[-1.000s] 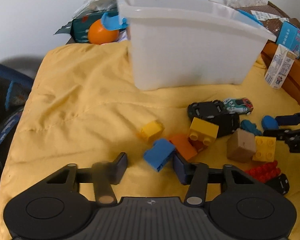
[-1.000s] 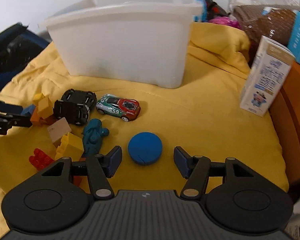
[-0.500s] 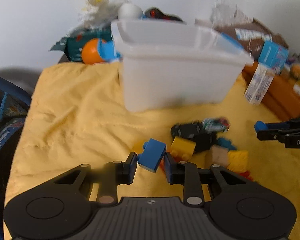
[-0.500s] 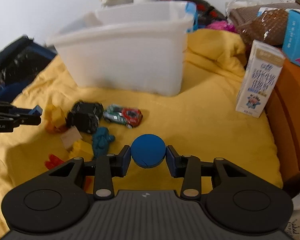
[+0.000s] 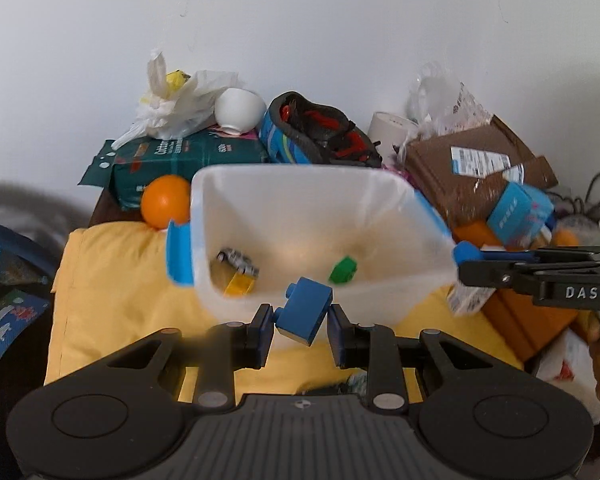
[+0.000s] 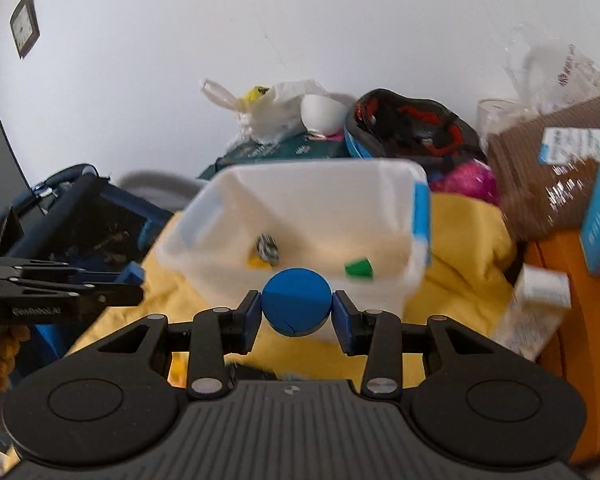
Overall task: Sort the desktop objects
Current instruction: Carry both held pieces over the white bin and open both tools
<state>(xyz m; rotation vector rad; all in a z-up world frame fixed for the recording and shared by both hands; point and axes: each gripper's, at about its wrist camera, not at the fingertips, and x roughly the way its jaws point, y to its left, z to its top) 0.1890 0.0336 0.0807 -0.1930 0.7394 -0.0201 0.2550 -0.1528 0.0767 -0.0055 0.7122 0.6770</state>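
Note:
My left gripper [image 5: 302, 318] is shut on a blue toy brick [image 5: 304, 312] and holds it above the near rim of the white plastic bin [image 5: 384, 196]. My right gripper [image 6: 296, 312] is shut on a blue round disc [image 6: 296, 306], also raised in front of the bin [image 6: 204, 216]. Inside the bin lie a green block [image 5: 343, 270], a yellow brick [image 5: 240, 285] and a small toy car [image 5: 238, 261]. The right gripper shows at the right edge of the left wrist view [image 5: 466, 254]. The left gripper shows at the left of the right wrist view [image 6: 134, 280].
The bin stands on a yellow cloth [image 5: 112, 280]. Behind it are an orange ball [image 5: 166, 200], a green pack [image 5: 188, 160], a white plastic bag [image 5: 176, 108], a helmet [image 5: 320, 128] and cardboard boxes [image 5: 472, 176]. A milk carton [image 6: 540, 296] stands at the right.
Both grippers closed on their objects, the blue brick and the blue disc, lifted them off the cloth and moved up toward the bin's opening. The bin's inside now shows.

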